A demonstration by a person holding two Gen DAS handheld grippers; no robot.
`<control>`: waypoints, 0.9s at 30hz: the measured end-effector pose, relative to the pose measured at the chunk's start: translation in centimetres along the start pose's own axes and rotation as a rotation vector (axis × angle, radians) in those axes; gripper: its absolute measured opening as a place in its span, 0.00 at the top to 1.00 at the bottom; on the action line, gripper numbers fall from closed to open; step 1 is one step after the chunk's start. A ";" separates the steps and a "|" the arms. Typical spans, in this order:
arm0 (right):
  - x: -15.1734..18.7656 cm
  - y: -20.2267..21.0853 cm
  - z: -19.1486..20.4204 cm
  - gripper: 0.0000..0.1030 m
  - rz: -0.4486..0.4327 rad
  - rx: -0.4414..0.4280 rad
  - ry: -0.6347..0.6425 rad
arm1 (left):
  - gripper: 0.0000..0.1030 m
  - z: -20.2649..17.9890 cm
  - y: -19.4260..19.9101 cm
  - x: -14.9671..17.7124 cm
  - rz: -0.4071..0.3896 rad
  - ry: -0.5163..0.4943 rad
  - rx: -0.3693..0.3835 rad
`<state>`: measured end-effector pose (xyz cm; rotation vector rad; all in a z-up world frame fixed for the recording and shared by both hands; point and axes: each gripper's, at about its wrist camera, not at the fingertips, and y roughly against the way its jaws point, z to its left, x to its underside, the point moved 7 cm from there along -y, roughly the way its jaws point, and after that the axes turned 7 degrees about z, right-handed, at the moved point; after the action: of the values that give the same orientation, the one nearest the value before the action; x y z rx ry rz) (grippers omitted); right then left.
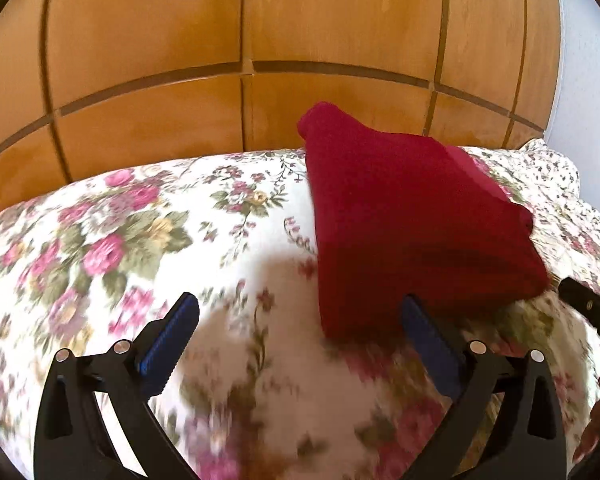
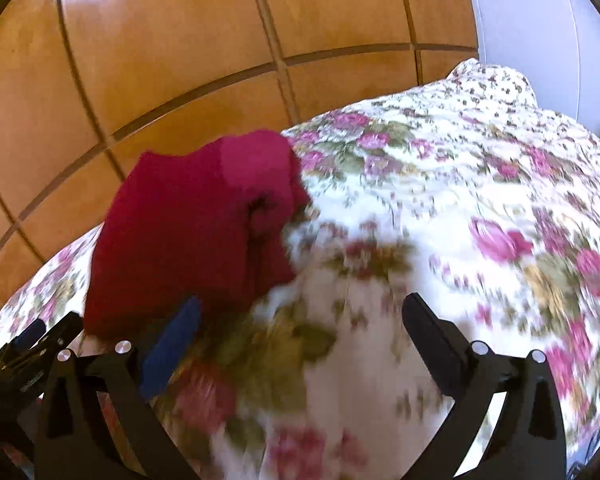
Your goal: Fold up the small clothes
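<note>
The dark red knitted garment [image 1: 412, 224], already doubled into a thick, roughly rectangular bundle, lay on the floral-print bedspread [image 1: 140, 232] near the far edge of the bed, in front of the orange-brown wooden panelled wardrobe [image 1: 180, 60].

Left gripper [image 1: 300, 324]: jaws spread wide, nothing between them. Its right blue-padded finger [image 1: 428, 344] stood at the near edge of the bundle; whether it touched the cloth could not be told because of blur.

Right gripper [image 2: 300, 320]: jaws also spread and empty. Its left blue finger [image 2: 172, 344] sat just beside the near right corner of the bundle. The rest of its view was bedspread.

Both views were motion-blurred near the bed surface.

Judgement: the fold looked mostly done; the step in hand seemed to be a final fold or a tidy-up of the bundle.

Notes on doing it well:
- The right side showed a loose, bunched lump [image 2: 268, 208]. That edge probably needs flattening first.
- Take the two near corners together, one per gripper, pinching all layers, so the knit does not slide apart.
- Lift low and lay over evenly; thick knit springs back, so press after.
- The bundle sat close to the bed's far edge; avoid pushing it further.
</note>
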<state>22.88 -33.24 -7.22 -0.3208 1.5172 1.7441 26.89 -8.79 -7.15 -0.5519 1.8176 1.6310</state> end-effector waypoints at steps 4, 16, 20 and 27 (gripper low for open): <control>2.5 2.6 0.3 0.02 0.017 0.014 0.029 | 0.03 0.1 1.8 2.3 0.052 0.015 -0.069; 7.2 9.5 1.3 0.02 -0.013 0.071 0.084 | 0.03 -0.4 9.5 6.7 0.022 -0.004 -0.104; 8.2 10.9 1.8 0.02 -0.050 0.061 0.094 | 0.03 -0.6 11.7 7.0 -0.011 -0.013 -0.103; 9.2 12.4 3.2 0.02 -0.072 0.083 0.149 | 0.03 -0.5 13.6 8.1 -0.019 -0.034 -0.113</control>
<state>9.24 -26.38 -3.37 -0.4665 1.6583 1.6264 11.83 -6.44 -2.96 -0.5851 1.6987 1.7276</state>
